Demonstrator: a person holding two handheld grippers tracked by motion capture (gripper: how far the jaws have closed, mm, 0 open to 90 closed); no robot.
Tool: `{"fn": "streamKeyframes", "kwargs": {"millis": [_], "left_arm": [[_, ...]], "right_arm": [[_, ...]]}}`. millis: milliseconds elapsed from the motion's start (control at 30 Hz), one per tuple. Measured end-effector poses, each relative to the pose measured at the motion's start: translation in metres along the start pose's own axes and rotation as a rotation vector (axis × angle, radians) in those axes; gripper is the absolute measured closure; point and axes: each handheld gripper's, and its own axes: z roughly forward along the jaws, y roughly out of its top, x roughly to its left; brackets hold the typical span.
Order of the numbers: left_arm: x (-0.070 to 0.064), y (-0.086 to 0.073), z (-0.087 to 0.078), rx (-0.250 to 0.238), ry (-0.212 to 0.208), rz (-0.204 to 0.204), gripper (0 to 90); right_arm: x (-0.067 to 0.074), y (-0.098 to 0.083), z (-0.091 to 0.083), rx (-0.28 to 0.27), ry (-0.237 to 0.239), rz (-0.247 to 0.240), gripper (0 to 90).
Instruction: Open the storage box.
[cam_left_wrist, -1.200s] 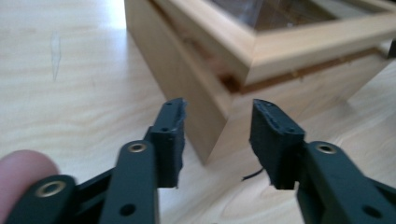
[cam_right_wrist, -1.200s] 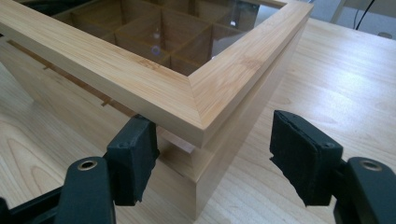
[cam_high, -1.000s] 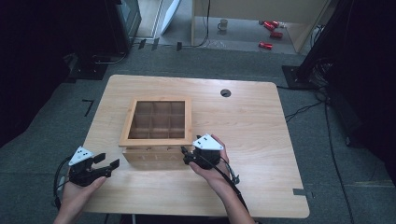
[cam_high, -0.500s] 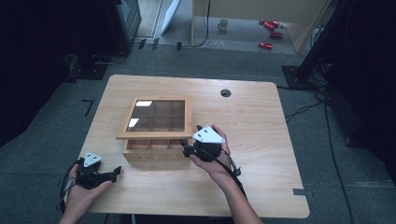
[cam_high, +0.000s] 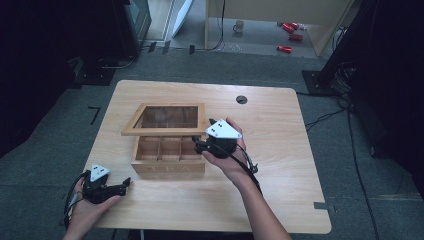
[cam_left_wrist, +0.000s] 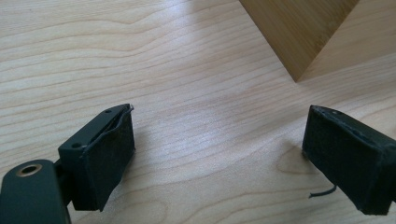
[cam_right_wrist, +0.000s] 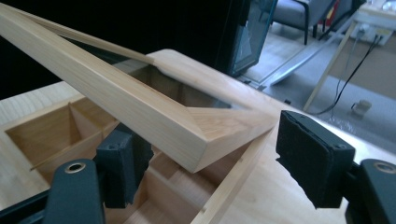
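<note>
1. Left gripper (cam_high: 120, 187) rests low at the near-left table (cam_high: 280, 200) edge, jaws having just opened to wide apart, nothing between them. In the left gripper view only bare tabletop lies between the pads (cam_left_wrist: 109, 158); a near corner of the wooden tea box (cam_left_wrist: 299, 32) sits ahead and to its right, apart from it.
2. Right gripper (cam_high: 197, 145) is at the box's near-right corner, under the raised lid (cam_high: 167, 117). Jaws have just been opening further; the lid's front corner (cam_right_wrist: 219, 130) sits between them. One pad (cam_right_wrist: 123, 163) lies below the frame, the other stands off to the side. Not a clamp, as far as I can tell: the lid seems to ride on the lower jaw.
3. Step in hand, by my judgement: swinging the hinged, glass-panelled lid open. It is tilted partway; front compartments (cam_high: 170, 147) show, apparently empty.
4. Next move calls for carrying the corner up and away toward the far hinge side, keeping the frame seated so it cannot slip and drop shut.
</note>
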Motion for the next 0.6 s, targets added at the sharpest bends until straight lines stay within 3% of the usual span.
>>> {"fn": "streamKeyframes", "kwargs": {"millis": [267, 600], "left_arm": [[0.000, 0.000, 0.000, 0.002, -0.003, 0.002, 9.8], [0.002, 0.000, -0.001, -0.004, -0.005, -0.006, 12.7]], "right_arm": [[-0.010, 0.020, 0.007, -0.009, -0.002, -0.043, 27.2], [-0.024, 0.034, 0.024, -0.036, 0.011, -0.011, 35.6]]}}
